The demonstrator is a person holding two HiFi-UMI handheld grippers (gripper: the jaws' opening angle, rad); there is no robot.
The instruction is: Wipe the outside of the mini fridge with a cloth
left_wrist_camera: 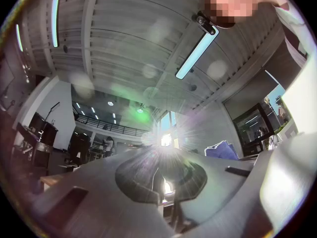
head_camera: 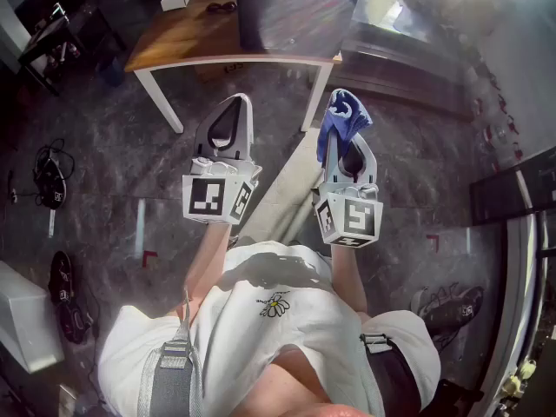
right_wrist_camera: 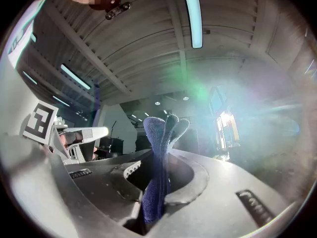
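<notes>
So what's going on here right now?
A person holds a gripper in each hand, both raised in front of the chest and pointing up toward the ceiling. The right tongs are shut on a blue cloth. The left tongs are shut and empty. Nothing is being wiped: both sit short of the table, and I can't tell whether the dark box on it is the fridge.

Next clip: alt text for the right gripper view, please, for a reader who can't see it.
A blue cloth stands upright, clamped in the shut jaws of the right gripper, which points up at a ceiling with strip lights. The left gripper shows at the left; glare washes out the right side.
</notes>
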